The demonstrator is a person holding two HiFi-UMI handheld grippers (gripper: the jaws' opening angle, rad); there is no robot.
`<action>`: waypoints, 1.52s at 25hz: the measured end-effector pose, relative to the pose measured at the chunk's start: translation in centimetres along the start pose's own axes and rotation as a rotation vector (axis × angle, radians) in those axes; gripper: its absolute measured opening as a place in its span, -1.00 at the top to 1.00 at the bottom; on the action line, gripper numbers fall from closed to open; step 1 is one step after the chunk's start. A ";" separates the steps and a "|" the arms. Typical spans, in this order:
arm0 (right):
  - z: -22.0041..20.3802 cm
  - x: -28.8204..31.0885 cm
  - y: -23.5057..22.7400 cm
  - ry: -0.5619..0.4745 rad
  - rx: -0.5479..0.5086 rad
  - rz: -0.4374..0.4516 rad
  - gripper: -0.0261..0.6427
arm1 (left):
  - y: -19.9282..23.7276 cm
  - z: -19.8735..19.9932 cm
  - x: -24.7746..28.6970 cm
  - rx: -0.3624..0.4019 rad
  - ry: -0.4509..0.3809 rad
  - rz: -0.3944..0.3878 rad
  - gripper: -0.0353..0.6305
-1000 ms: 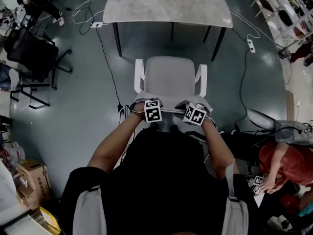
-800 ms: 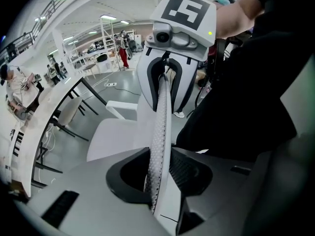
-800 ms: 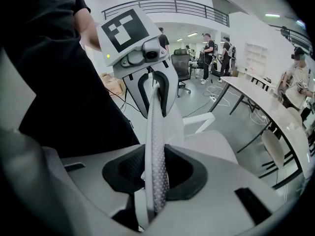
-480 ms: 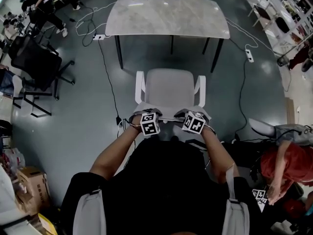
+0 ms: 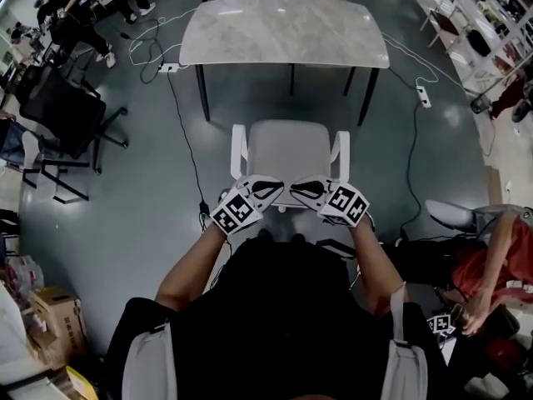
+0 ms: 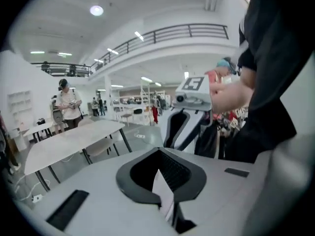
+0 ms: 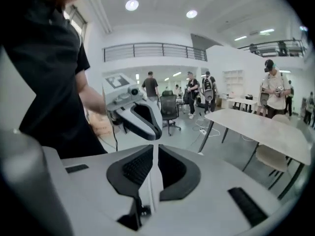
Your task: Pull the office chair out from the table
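The white office chair [image 5: 290, 148] stands on the floor a short way out from the marble-topped table [image 5: 283, 27], with its back towards me. Both grippers hang above the top of its backrest and touch nothing. My left gripper [image 5: 265, 186] is shut, its pads together and empty in the left gripper view [image 6: 160, 178]. My right gripper [image 5: 304, 190] is closing, its jaws down to a thin slit with nothing between them [image 7: 153, 168]. Each gripper view shows the other gripper just ahead, the right gripper [image 6: 179, 127] and the left gripper [image 7: 142, 119].
A black office chair [image 5: 62, 98] stands at the left. Cables and a power strip [image 5: 171, 67] lie on the floor beside the table. A person in red [image 5: 491, 265] crouches at the right. Cardboard boxes [image 5: 54, 307] sit at the lower left.
Both grippers have let go of the top of the chair's backrest and risen above it. Their jaws have come together, and both have tilted up and turned towards each other.
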State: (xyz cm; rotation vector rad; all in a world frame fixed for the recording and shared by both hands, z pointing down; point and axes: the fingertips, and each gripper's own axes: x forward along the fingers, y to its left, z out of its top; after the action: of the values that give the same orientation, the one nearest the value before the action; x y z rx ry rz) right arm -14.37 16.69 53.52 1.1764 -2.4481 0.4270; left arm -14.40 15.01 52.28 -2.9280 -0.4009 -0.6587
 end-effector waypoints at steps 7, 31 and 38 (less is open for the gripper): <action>8.9 -6.2 0.4 -0.433 0.108 0.023 0.86 | 0.7 8.2 -4.2 -0.142 -0.280 -0.017 0.86; 9.6 -8.1 -0.1 -0.494 0.080 -0.040 0.86 | -1.6 10.0 -4.0 -0.269 -0.371 -0.162 0.86; 9.5 -7.5 -0.2 -0.480 0.084 -0.050 0.86 | -1.4 9.9 -4.1 -0.261 -0.359 -0.163 0.86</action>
State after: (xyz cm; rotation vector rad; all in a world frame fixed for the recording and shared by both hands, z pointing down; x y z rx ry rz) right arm -11.92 17.53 41.66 1.5178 -2.8124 0.2544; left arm -14.37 17.08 41.73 -3.2958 -0.6384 -0.2068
